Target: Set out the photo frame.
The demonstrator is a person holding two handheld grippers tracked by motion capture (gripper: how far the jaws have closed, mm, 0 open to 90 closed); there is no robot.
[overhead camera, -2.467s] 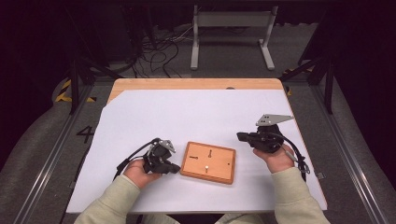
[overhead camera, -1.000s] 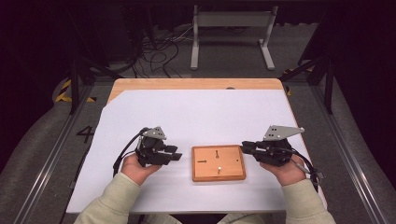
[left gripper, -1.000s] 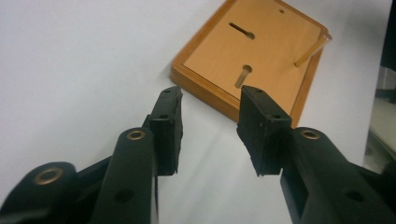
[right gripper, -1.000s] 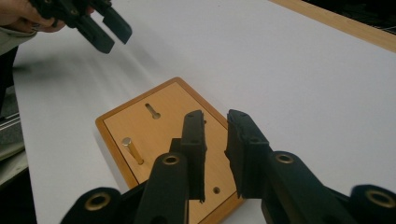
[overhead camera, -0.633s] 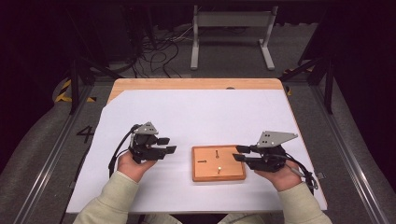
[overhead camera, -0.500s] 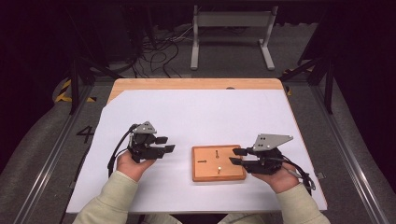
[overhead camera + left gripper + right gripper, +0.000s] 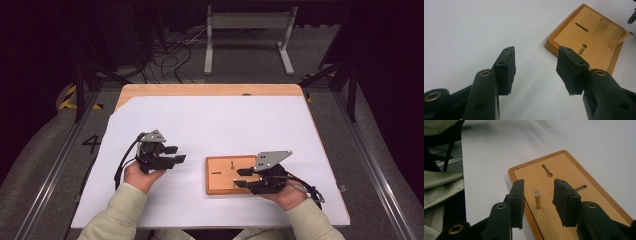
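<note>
1. Right gripper (image 7: 241, 178): at the near right edge of the wooden board (image 7: 222, 186). Its jaws have just been opening and now stand apart on either side of the upright peg (image 7: 537, 198), pads clear of it. It has moved in from beyond the board's right edge to over that edge.
2. Upright peg: stands in the board near its right edge, between the right gripper's pads, untouched.
3. Wooden board: lies flat on the white sheet (image 7: 215, 120), near centre; two keyhole slots (image 7: 547, 171) show in its face. It sits a little right of where it lay earlier.
4. Left gripper (image 7: 175, 154): well left of the board, jaws released and empty, just been opening, pointing toward it.
5. Judgement: the left gripper has let the board go; the right is lined up to close on the peg next.
</note>
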